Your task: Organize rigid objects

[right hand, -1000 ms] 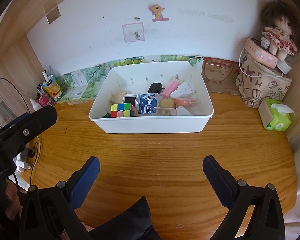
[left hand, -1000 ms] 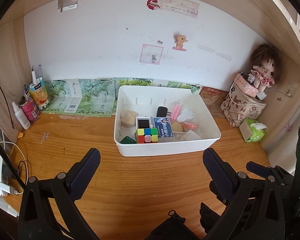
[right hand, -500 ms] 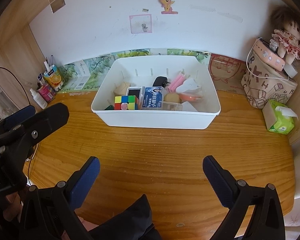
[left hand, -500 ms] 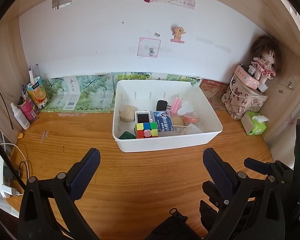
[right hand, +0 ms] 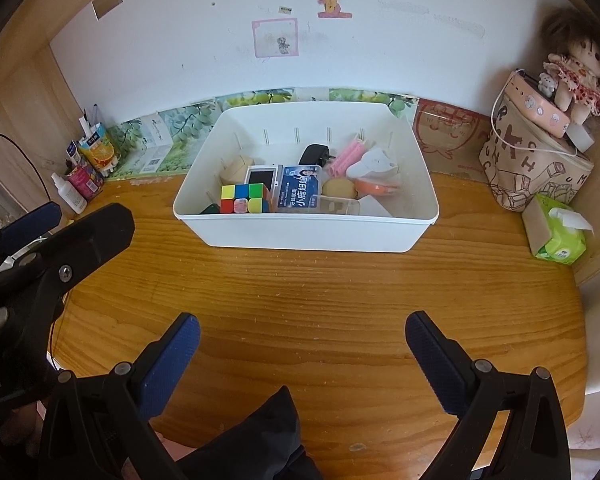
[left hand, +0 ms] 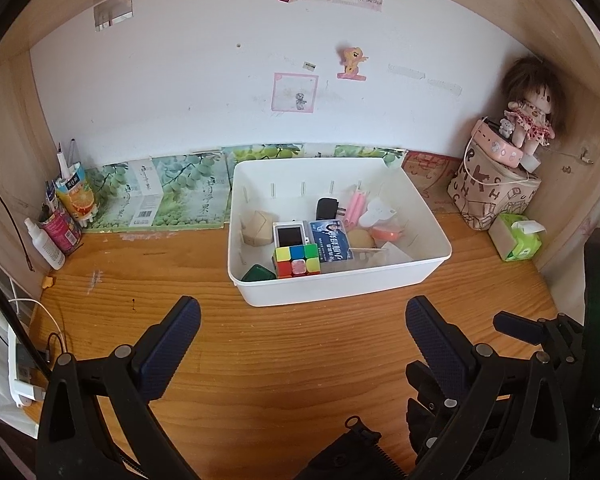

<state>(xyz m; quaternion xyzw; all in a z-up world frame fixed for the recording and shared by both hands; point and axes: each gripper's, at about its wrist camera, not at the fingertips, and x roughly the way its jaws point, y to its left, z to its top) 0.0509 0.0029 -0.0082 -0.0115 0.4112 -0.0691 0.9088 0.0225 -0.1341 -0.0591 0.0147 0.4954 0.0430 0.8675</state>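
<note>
Wooden desktop (left hand: 260,360) fills the near ground, set in an alcove with wooden side panels and a white back wall. Closest in, the left gripper (left hand: 302,320) hangs over bare wood with its blue-padded fingers spread wide and nothing between them. Same story for the right gripper (right hand: 302,334): fingers far apart, holding nothing, above the front of the desk. A dark sleeve shows at the bottom edge of both views.

Further in, the white plastic bin (right hand: 308,232) sits on the desk towards the back, and all the rigid items lie inside it. Against its near wall, a Rubik's cube (right hand: 242,199) stands beside a blue card pack (right hand: 299,192), with a dark green piece (left hand: 258,273) just left of the cube. Behind them lie a small white device with a dark screen (left hand: 290,234), a tan wooden block (left hand: 256,227), a black charger plug (right hand: 315,154), pink rollers (right hand: 350,154) and an orange round item (right hand: 378,188).

Right of the bin, well apart, is a green tissue pack (right hand: 558,236). Beyond it a patterned bag (right hand: 532,168) carries a doll (right hand: 576,76). At far left, a spray bottle (left hand: 46,244) and an orange juice carton (left hand: 76,198) stand by the wall.
</note>
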